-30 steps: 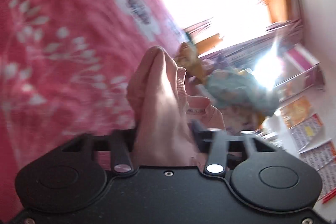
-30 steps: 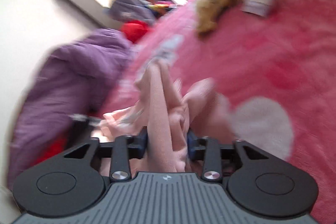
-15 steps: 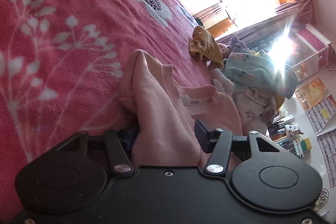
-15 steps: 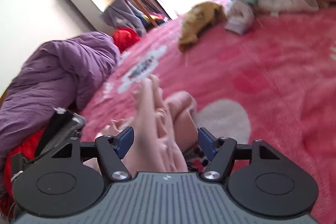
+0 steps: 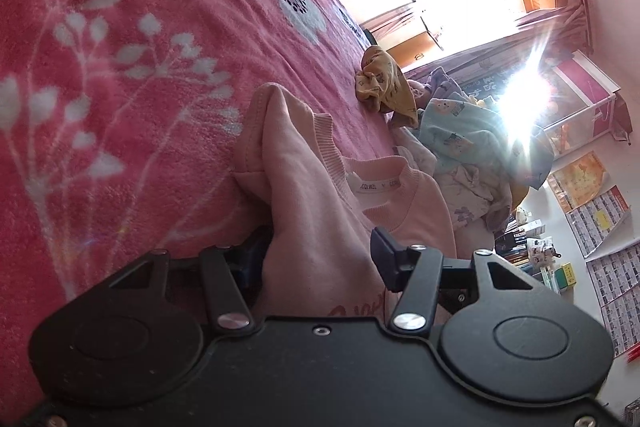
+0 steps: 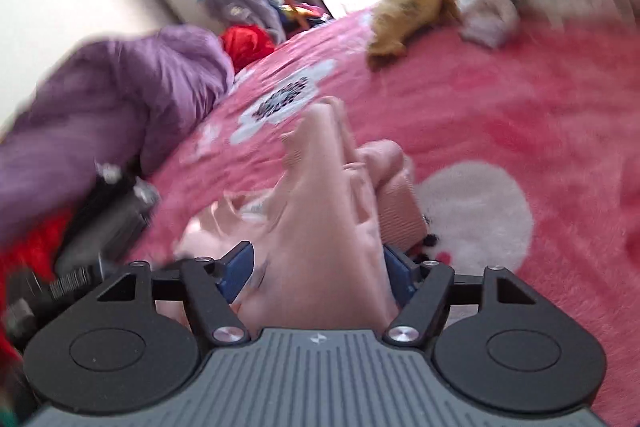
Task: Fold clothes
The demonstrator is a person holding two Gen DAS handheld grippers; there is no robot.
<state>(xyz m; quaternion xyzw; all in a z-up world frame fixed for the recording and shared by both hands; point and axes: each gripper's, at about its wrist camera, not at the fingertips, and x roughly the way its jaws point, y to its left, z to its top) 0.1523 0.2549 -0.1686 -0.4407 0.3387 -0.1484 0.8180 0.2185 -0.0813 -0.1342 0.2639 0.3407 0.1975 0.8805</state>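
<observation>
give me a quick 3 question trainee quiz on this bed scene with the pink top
1. True or false: the pink top lies between the open fingers of the left gripper.
2. Which garment lies nearest the window in the left wrist view? A) mustard garment B) purple bedding C) red cloth
3. Fill in: the neck label on the pink top faces ____.

Key
1. True; the right gripper is also open around the top.
2. A
3. up, in plain sight inside the collar
</observation>
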